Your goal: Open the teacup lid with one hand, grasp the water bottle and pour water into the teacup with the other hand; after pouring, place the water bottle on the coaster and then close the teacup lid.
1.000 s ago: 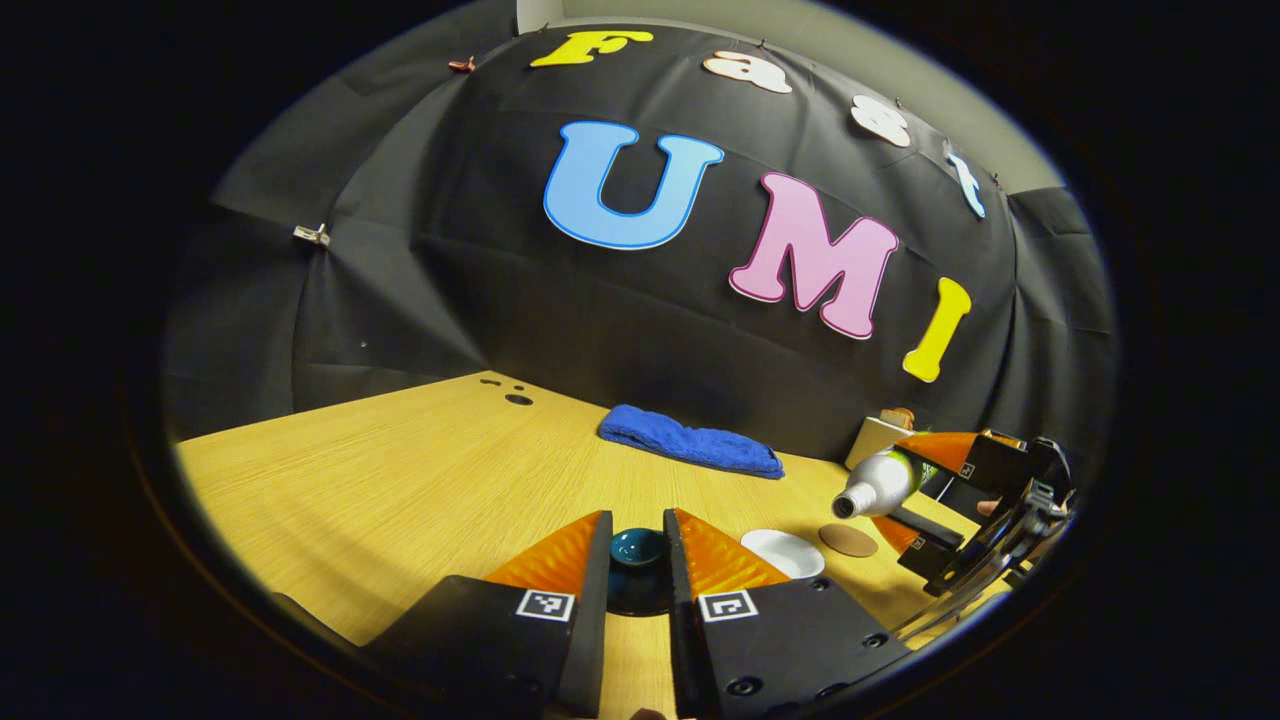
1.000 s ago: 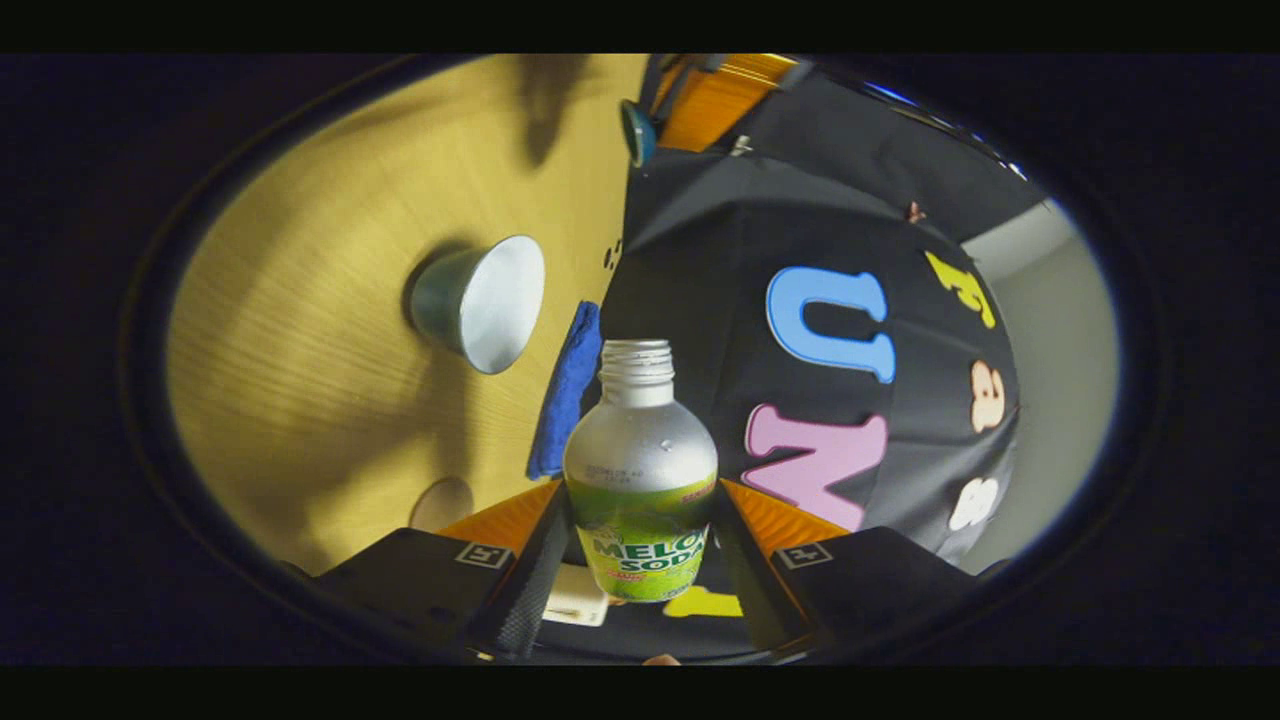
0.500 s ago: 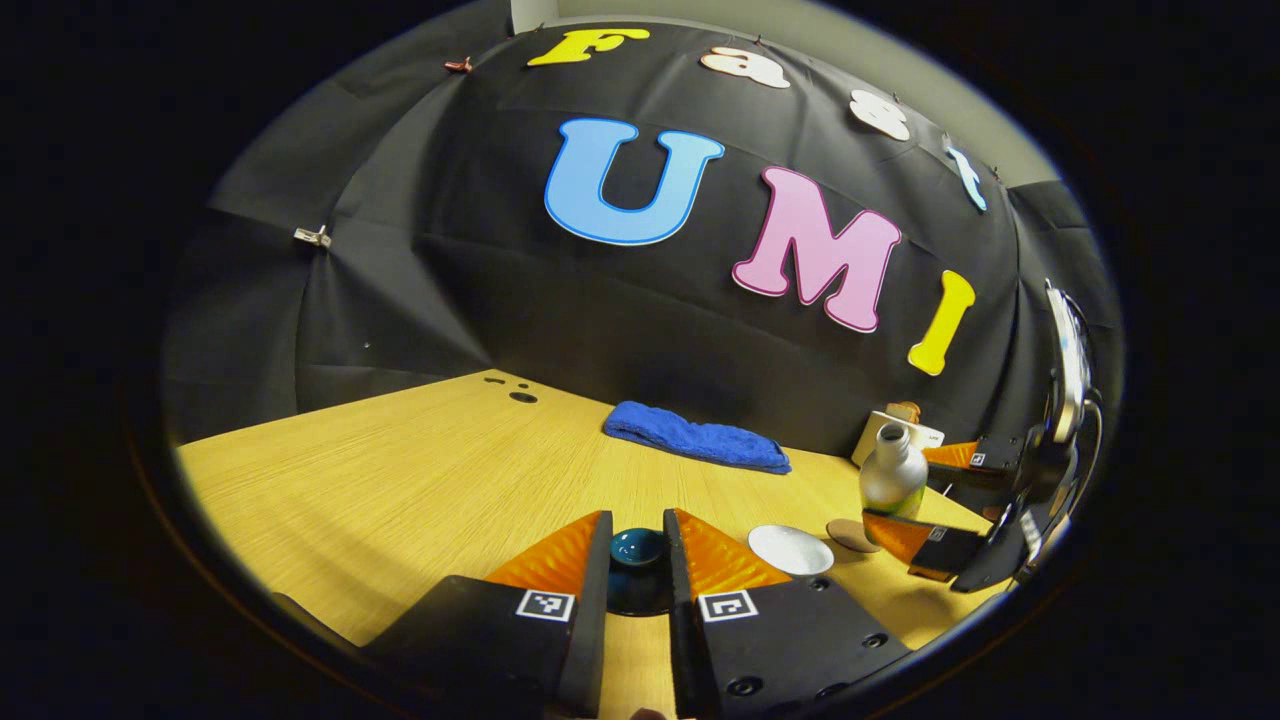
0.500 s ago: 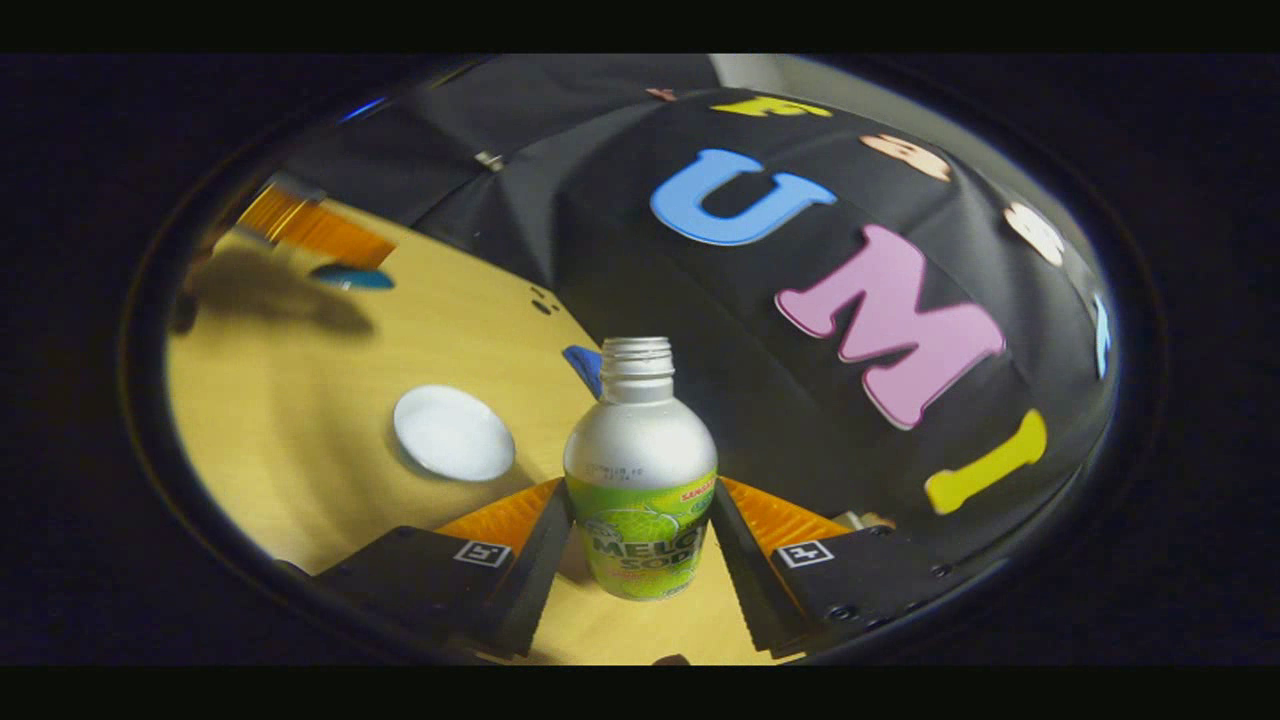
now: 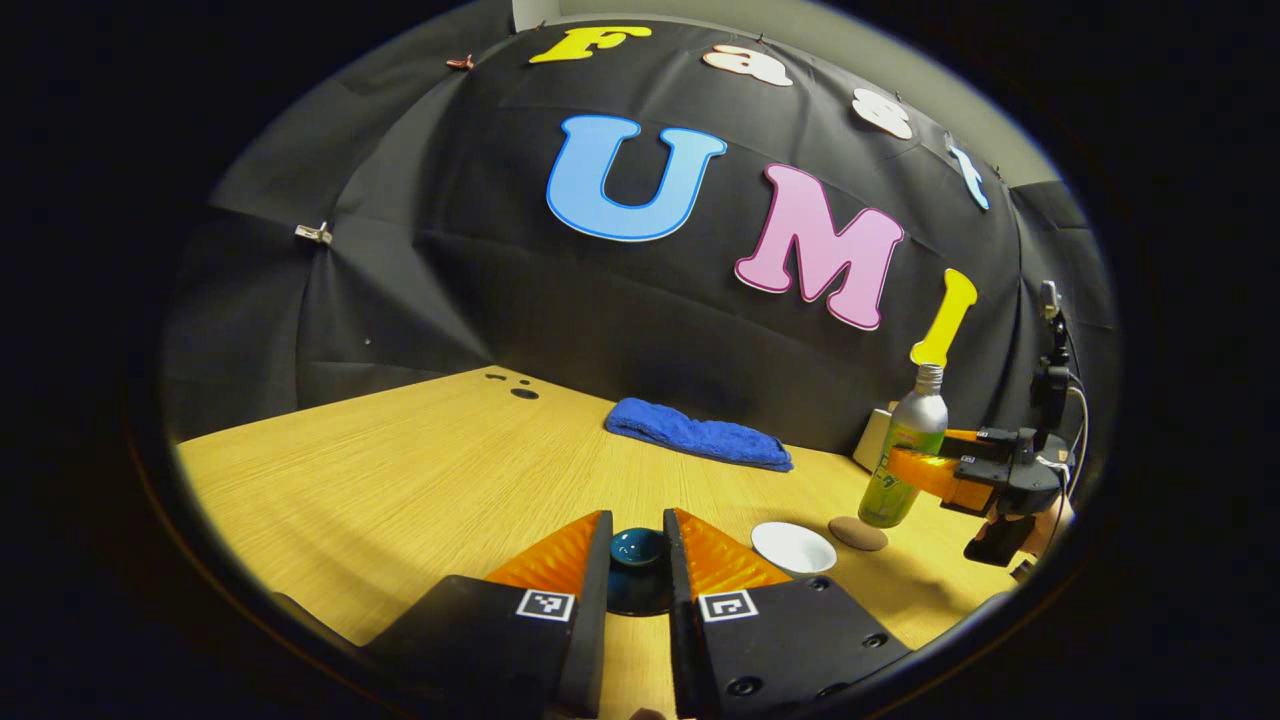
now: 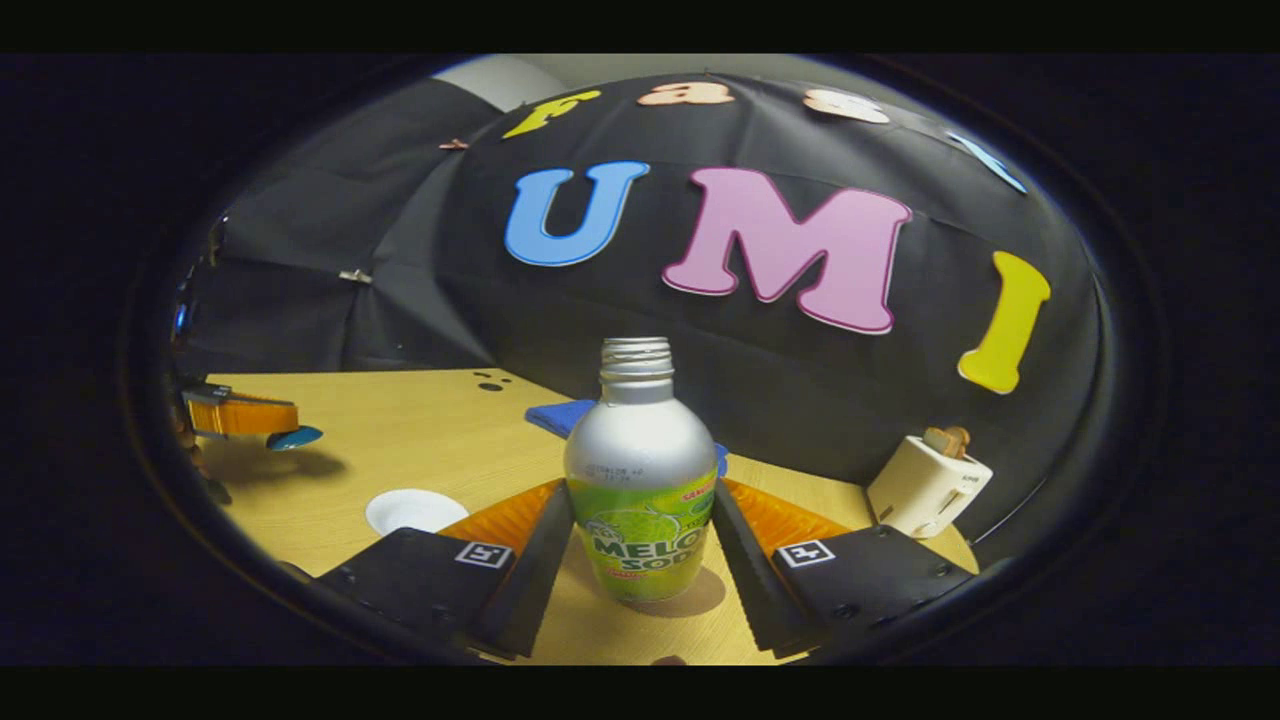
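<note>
Right hand-held gripper (image 6: 640, 520) grips the upright water bottle (image 6: 640, 480) just above the coaster (image 5: 858, 533); left hand-held gripper (image 5: 638, 555) clamps the teacup lid (image 5: 638, 549), teacup (image 5: 793, 547) uncovered, so placing and closing remain.

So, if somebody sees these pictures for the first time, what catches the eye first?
Probably the water bottle, upright and uncapped between the right gripper fingers, just above the round coaster. Next, the dark teal lid clamped in the left gripper, with the open white teacup on the wooden table between them.
</note>
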Action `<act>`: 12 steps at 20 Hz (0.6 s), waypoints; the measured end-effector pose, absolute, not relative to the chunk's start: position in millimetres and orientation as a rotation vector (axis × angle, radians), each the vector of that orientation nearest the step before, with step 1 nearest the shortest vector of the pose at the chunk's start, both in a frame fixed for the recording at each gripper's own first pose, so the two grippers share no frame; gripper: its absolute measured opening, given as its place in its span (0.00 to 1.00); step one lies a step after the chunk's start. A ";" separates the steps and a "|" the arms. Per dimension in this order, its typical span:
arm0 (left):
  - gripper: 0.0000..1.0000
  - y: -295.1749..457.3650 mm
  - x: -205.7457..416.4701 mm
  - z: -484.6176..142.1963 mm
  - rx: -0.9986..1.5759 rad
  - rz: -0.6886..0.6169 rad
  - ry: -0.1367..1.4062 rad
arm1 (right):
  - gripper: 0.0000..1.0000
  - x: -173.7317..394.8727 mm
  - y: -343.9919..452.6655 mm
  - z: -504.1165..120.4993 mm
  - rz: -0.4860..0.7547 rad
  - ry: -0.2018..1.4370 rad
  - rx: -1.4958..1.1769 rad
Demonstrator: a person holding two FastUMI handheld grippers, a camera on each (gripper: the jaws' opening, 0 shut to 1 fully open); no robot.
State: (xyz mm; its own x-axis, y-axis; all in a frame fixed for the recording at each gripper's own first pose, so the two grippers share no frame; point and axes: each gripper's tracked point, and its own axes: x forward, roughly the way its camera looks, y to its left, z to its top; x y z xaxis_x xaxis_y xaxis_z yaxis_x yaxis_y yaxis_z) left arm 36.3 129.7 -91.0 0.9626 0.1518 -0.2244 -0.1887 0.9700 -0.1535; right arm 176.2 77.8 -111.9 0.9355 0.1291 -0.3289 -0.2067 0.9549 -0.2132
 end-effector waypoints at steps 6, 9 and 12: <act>0.31 130.3 35.7 -92.4 -0.175 0.173 0.216 | 0.81 192.1 33.2 -149.2 0.098 0.385 -0.103; 0.31 130.7 35.6 -94.0 -0.174 0.174 0.216 | 0.81 194.9 22.5 -158.2 0.079 0.395 -0.051; 0.31 130.9 35.9 -96.0 -0.178 0.174 0.221 | 0.77 194.8 18.5 -157.9 0.067 0.396 -0.005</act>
